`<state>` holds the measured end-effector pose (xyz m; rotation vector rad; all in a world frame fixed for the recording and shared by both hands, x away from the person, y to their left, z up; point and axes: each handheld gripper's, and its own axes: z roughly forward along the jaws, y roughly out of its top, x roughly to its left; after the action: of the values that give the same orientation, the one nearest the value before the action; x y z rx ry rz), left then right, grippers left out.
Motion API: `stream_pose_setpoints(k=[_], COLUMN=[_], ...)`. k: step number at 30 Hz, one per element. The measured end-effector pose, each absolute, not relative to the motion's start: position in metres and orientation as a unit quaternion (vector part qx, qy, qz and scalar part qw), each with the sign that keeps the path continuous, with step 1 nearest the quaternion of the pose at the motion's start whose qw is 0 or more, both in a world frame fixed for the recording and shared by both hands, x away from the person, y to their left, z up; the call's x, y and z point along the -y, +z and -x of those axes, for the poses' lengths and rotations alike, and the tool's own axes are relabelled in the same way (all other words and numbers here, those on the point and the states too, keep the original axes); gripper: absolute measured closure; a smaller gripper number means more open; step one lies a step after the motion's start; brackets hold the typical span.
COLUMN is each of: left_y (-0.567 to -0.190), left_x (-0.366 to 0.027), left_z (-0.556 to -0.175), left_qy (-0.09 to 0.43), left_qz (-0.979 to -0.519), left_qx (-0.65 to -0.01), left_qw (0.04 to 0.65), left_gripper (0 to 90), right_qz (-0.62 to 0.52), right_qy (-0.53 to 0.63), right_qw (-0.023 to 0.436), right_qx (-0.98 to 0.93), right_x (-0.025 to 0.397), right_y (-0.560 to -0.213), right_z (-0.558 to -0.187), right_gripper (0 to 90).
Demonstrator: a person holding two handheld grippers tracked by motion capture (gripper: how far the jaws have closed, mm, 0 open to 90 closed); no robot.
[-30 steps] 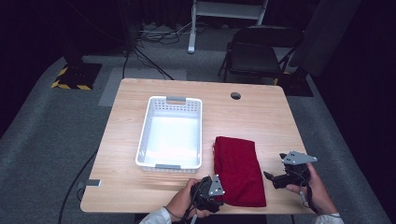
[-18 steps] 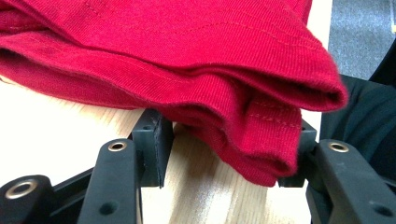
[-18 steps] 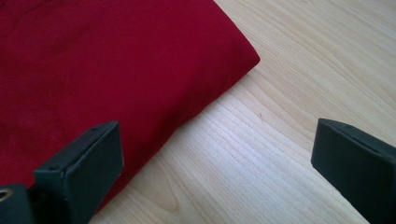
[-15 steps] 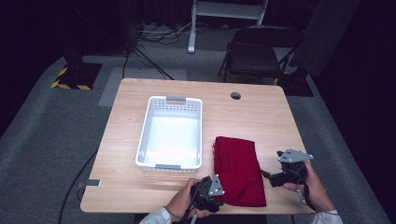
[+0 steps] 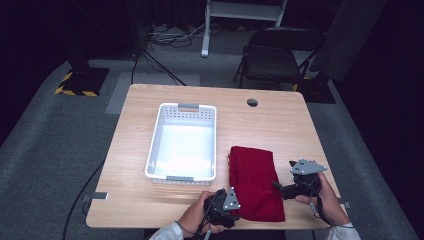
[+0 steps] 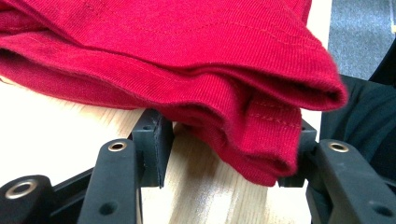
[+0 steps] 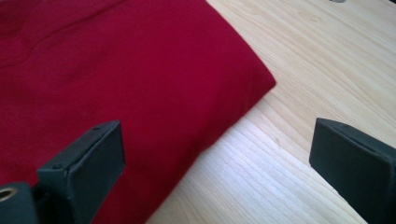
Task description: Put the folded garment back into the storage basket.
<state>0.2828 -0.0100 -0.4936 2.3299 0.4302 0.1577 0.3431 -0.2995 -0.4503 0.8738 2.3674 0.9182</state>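
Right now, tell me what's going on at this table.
A person holds a gripper in each hand over a folded red cloth on the wooden table. The left gripper is at the cloth's near corner, its open jaws on either side of the folded edge, not yet closed on it. The right gripper hangs open over the cloth's right edge, one jaw above the fabric and one above bare wood. An empty white basket sits just left of the cloth.
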Motion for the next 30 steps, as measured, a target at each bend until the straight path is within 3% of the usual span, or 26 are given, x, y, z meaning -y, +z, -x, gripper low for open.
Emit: stream_pose_setpoints(k=[22, 30], left_y=[-0.494, -0.494], left_x=[0.01, 0.01], left_z=[-0.283, -0.283], left_qy=[0.062, 0.062], left_qz=[-0.911, -0.911], left_qx=[-0.166, -0.166], left_qw=[0.373, 0.374], left_gripper=[47.4, 47.3], right_qz=[-0.327, -0.348], right_qy=[0.325, 0.347], right_qw=[0.19, 0.141], right_qx=[-0.867, -0.859], right_x=[0.276, 0.282], right_y=[-0.471, -0.483], right_z=[-0.341, -0.349], right_gripper=[0.5, 0.4])
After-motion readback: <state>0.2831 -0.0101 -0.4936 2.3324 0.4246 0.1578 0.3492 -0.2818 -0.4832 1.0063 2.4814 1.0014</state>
